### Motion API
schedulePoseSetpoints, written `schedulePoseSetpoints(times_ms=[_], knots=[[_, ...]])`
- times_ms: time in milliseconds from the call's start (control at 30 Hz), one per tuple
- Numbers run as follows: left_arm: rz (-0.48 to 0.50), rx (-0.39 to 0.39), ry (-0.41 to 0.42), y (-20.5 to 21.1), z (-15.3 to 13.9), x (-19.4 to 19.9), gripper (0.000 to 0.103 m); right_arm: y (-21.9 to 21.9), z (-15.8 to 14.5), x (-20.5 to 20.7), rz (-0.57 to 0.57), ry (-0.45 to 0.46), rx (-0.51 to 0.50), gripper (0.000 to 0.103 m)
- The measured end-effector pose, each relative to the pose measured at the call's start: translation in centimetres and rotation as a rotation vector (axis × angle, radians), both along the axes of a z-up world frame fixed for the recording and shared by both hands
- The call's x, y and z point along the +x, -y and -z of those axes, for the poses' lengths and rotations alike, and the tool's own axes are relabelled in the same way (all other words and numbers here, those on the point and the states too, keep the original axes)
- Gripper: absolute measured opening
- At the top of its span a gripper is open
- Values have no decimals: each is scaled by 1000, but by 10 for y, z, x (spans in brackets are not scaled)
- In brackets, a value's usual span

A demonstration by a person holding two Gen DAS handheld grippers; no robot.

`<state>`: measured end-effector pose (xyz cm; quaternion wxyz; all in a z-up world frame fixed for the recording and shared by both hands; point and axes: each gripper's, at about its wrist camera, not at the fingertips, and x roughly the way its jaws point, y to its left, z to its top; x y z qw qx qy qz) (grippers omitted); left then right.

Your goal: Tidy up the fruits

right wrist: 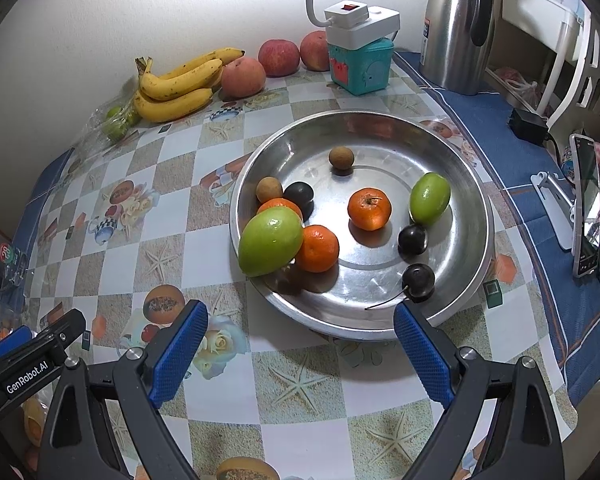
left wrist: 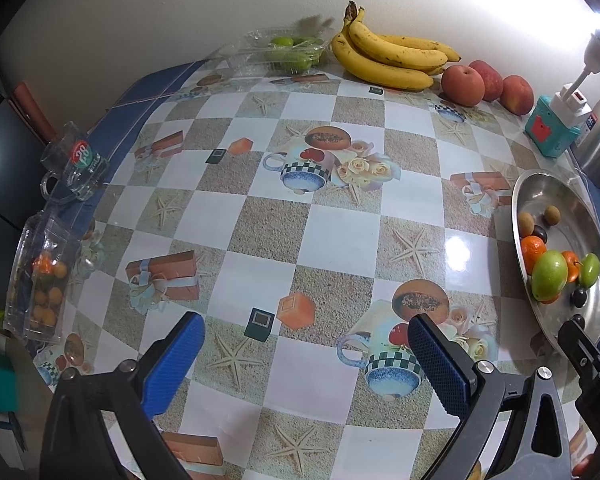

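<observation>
Both sides empty and spread wide: right hand-held gripper [right wrist: 300, 340] hovers at the steel bowl [right wrist: 476, 184] of mixed fruit on the tabletop [right wrist: 204, 248], left hand-held gripper [left wrist: 306, 344] over bare cloth. Best go for the stemmed cherry [right wrist: 419, 282], nearest the rim; straddle it squarely, close gently

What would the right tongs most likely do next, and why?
Probably ease forward and down to the dark cherry at the near edge of the metal bowl. The right tongs are open and empty, aimed at the bowl, and that cherry lies closest, apart from the other fruit.
</observation>
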<state>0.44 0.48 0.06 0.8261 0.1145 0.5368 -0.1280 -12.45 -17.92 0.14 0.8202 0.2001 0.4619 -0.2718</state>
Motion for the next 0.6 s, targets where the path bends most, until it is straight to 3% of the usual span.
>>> schedulePoseSetpoints(times_ms=[600], knots=[[-1,1,0,1,0,0,103,-1,2,1,-10,-9,1,94]])
